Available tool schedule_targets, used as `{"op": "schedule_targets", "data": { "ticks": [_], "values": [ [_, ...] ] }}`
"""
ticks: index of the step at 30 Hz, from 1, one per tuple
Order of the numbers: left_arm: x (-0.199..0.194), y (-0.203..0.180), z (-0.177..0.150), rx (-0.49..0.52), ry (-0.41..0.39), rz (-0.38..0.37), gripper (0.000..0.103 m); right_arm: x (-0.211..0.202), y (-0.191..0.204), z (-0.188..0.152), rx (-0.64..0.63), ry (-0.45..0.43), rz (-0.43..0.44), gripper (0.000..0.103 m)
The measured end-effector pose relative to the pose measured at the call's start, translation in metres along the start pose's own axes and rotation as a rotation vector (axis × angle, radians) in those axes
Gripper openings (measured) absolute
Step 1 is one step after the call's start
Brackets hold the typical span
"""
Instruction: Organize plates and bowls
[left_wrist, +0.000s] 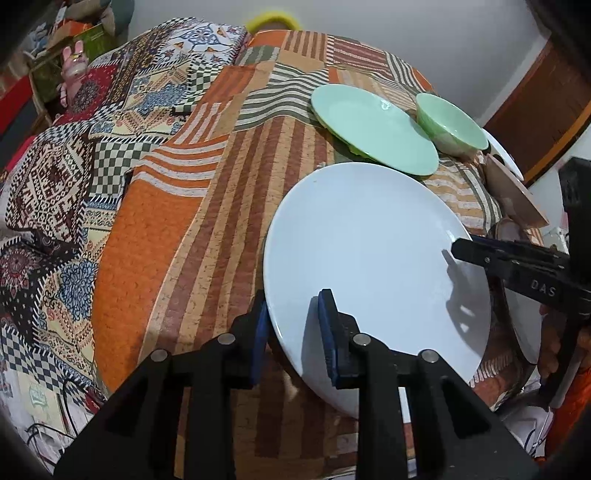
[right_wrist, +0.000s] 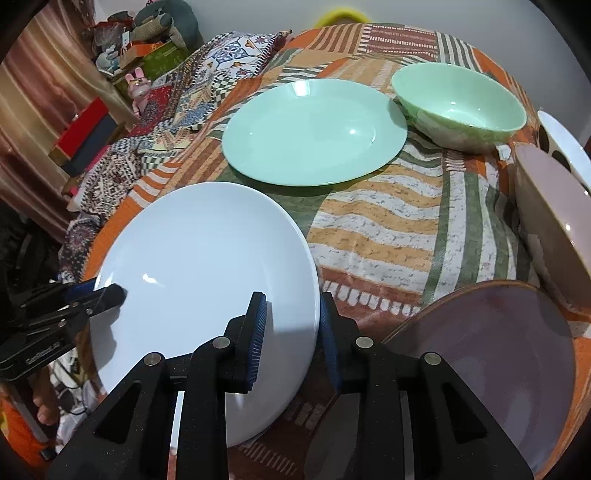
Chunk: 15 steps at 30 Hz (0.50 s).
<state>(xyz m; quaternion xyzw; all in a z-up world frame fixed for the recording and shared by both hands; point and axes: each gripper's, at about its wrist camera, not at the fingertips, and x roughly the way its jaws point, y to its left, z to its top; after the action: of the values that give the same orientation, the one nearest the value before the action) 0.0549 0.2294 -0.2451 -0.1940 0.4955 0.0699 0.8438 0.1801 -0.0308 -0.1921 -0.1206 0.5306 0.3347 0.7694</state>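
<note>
Surface: bed (right_wrist: 388, 229) covered in a patchwork spread of orange, brown, green and cream stripes; second patterned cloth (left_wrist: 55, 192) with checks and florals lying over the left side.
Room: pale wall (left_wrist: 424, 48) behind; boxes and a pink rabbit toy (right_wrist: 138, 88) stacked at far left; pinkish curtain (right_wrist: 33, 122) beside them; wooden panel (left_wrist: 543, 110) at far right.
White plate (right_wrist: 207, 258): near edge of the bed, tilted, one side raised off the spread.
Green plate (right_wrist: 314, 133): flat on the spread beyond the white plate, just beside it.
Green bowl (right_wrist: 461, 107): upright, right of the green plate, rims close.
Pink bowl (right_wrist: 554, 221): at right edge, tipped on its side.
Spotted dish (right_wrist: 561, 144): behind the pink bowl, only partly seen.
Brown plate (right_wrist: 491, 350): near right, tilted up on its edge.
Left gripper (left_wrist: 295, 332): narrowly parted, blue pads pinching the white plate's left rim, one pad above and one below.
Right gripper (right_wrist: 293, 332): likewise nearly closed, pads clamped across the white plate's right rim.
</note>
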Motion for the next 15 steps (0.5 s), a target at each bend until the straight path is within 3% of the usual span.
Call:
{"op": "schedule_targets", "data": {
  "ticks": [15],
  "values": [
    [-0.013,0.002,-0.003,-0.036,-0.024,0.010,0.026,-0.007,0.011,-0.004,-0.018,-0.026,0.002,0.025]
  ]
}}
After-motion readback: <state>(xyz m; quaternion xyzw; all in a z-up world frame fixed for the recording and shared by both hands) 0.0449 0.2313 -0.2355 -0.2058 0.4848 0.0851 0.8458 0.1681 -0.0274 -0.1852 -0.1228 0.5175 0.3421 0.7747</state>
